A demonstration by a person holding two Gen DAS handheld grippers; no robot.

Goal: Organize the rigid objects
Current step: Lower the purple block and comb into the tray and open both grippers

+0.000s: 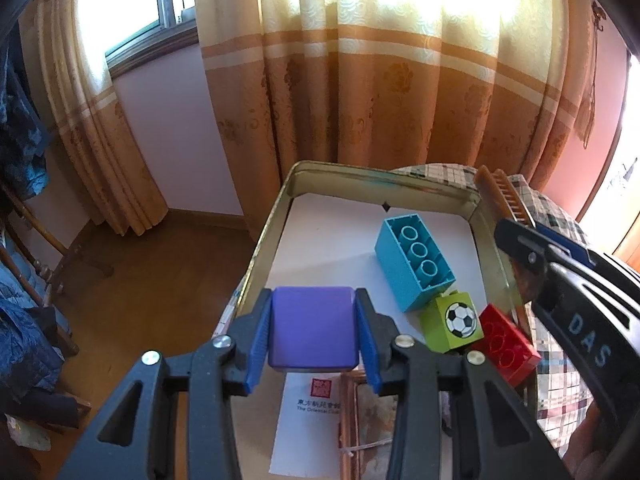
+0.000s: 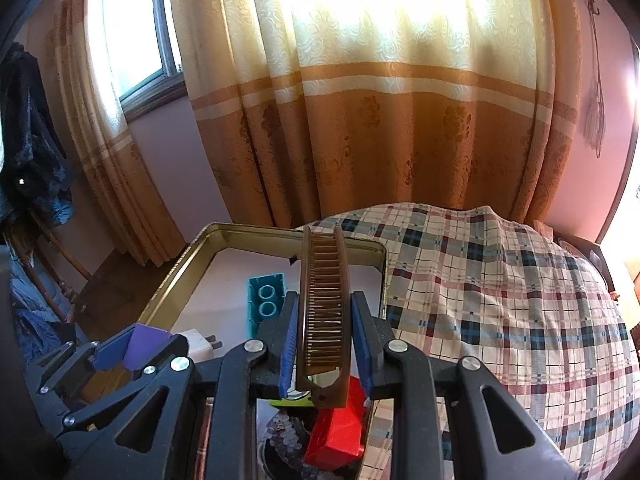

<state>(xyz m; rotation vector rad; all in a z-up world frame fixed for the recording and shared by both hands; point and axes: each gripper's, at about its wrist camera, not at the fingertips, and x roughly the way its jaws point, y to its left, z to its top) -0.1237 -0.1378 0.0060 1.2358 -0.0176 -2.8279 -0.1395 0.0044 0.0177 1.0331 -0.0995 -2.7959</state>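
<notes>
My left gripper [image 1: 314, 334] is shut on a purple block [image 1: 313, 326] and holds it over the near left part of a gold metal tin [image 1: 267, 232]. In the tin lie a teal brick [image 1: 414, 262], a green cube with a football picture [image 1: 454, 322] and a red brick [image 1: 506, 346]. My right gripper [image 2: 326, 344] is shut on a brown comb [image 2: 324, 308], held pointing forward over the tin's right side [image 2: 382, 280]. The left gripper with the purple block [image 2: 146, 346] shows at the left of the right wrist view. A white plug [image 2: 198, 346] lies beside it.
The tin sits at the edge of a bed with a plaid cover [image 2: 500, 300]. White paper with red print [image 1: 316, 400] lines the tin. Orange curtains [image 1: 380, 100] hang behind. A wooden chair with dark clothes [image 1: 28, 240] stands at the left over a wood floor [image 1: 160, 280].
</notes>
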